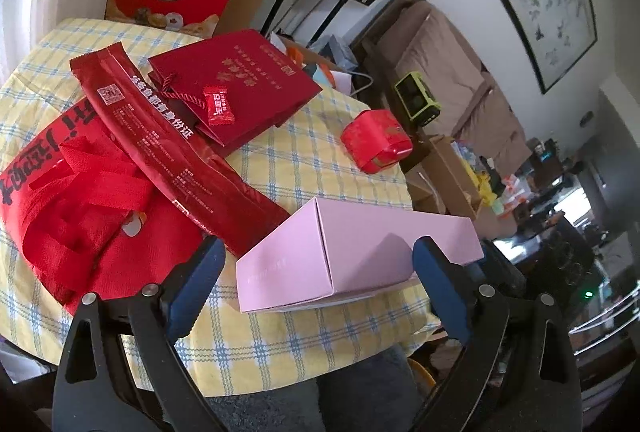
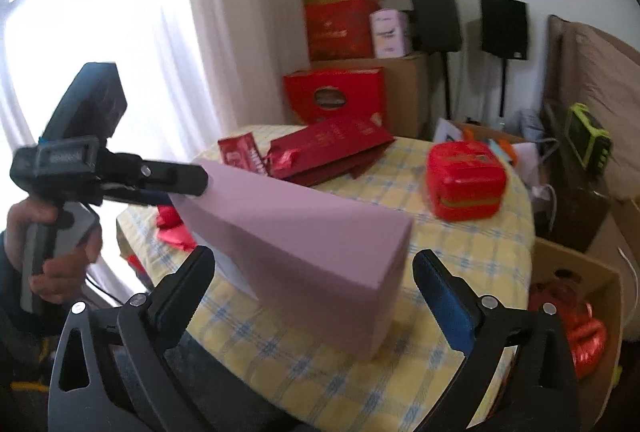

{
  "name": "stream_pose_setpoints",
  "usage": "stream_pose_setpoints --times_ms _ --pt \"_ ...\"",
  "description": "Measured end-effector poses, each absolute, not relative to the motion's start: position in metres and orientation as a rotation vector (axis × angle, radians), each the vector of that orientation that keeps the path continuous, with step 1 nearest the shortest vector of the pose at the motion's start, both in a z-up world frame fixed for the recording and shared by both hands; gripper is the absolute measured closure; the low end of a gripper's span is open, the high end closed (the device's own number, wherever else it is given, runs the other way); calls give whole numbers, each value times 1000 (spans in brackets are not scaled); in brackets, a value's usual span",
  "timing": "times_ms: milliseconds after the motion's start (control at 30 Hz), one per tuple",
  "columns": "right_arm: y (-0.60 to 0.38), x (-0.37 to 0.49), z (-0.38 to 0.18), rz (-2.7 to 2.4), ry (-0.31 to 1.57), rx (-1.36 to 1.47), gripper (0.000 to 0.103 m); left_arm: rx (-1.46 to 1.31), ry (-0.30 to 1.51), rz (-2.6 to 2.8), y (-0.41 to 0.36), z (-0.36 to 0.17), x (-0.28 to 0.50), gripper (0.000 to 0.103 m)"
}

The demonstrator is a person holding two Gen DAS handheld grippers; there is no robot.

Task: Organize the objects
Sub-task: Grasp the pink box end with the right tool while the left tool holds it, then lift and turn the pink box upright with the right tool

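Observation:
A long pink box [image 1: 360,252] lies near the front edge of the yellow checked table [image 1: 312,160]. My left gripper [image 1: 316,252] is open, its jaws straddling the box's near end. In the right wrist view the pink box [image 2: 304,236] sits between the jaws of my open right gripper [image 2: 312,264], apart from both fingers. My left gripper [image 2: 180,184] shows there at the box's far end. A red fabric bag [image 1: 80,208], a long red packet [image 1: 176,156], a dark red paper bag [image 1: 248,84] with a small red candy [image 1: 218,106] on it, and a red tin [image 1: 376,140] lie on the table.
Red gift boxes [image 2: 336,100] and cardboard cartons stand behind the table by the curtain. Two black speakers [image 2: 504,28] on stands are at the back. An open carton [image 2: 576,316] with red ribbon sits right of the table. A green device [image 1: 418,100] rests by the sofa.

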State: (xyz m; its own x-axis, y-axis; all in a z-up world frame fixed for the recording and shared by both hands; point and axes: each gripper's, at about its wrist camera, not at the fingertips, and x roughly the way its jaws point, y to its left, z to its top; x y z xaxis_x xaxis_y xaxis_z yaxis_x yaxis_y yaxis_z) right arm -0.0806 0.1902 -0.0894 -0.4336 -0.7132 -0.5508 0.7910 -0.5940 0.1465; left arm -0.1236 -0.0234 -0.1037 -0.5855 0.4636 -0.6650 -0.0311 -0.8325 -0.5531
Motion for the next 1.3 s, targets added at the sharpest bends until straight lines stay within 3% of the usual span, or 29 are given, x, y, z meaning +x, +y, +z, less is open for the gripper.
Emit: stream_pose_setpoints --times_ms 367,467,567,733,833,1033,1300 --pt "177 -103 -113 -2004 91 726 0 -1230 -684 2442 -10 -102 -129 9" --pt "179 -97 -111 -1995 69 723 5 -1223 -662 2476 -7 -101 -130 7" --pt "182 -84 -108 -2012 76 719 13 -1210 -667 2516 -10 -99 -131 6" --pt "189 -60 -108 -1987 84 694 39 -1223 -732 2554 -22 -102 -132 7" --pt "191 -46 -105 -1971 81 673 45 -1225 -759 2566 -26 -103 -131 7" --pt "178 -24 -100 -1945 215 666 45 -1232 -712 2589 -19 -101 -128 7" --pt "179 -30 -101 -1939 138 651 43 -1228 -699 2584 -16 -97 -124 7"
